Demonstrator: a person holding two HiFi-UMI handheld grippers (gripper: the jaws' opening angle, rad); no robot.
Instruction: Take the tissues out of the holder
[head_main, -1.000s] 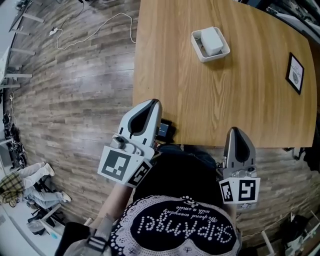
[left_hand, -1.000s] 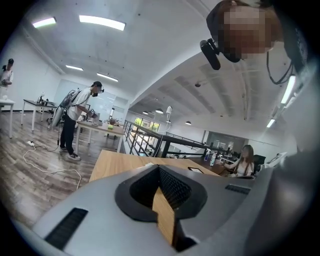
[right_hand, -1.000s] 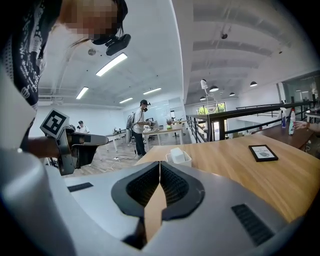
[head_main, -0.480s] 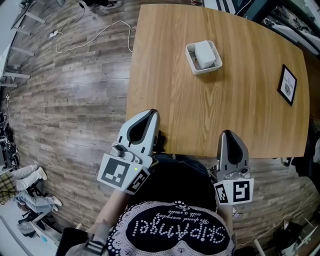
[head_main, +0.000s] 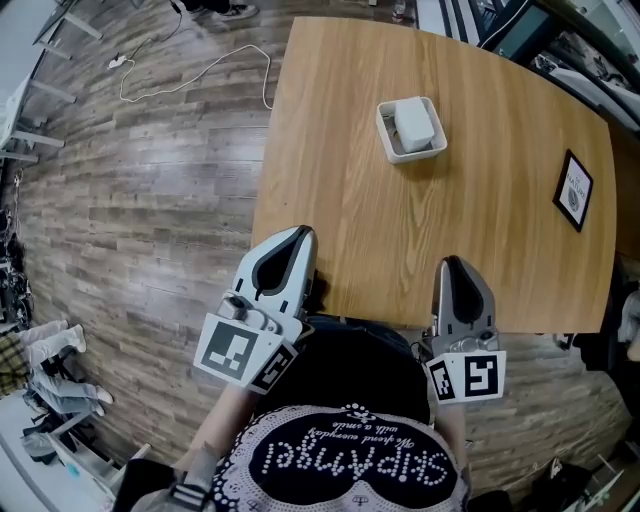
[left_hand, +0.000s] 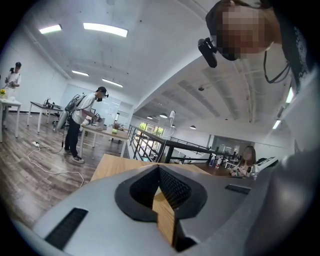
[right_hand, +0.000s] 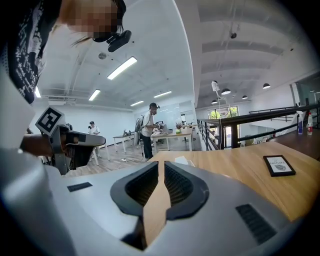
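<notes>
Right gripper (head_main: 453, 264) unmoved — holder (head_main: 390, 146) well ahead, untouched

Left gripper (head_main: 302, 234) and right gripper (head_main: 451, 262) each slightly nearer the tissue holder (head_main: 411, 130) than a second ago

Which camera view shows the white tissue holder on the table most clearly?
The head view. It looks down on the tissue holder, so its whole rim and the tissues inside are visible. The right gripper view shows only a small white part of it, far off. The left gripper view does not show it.
</notes>
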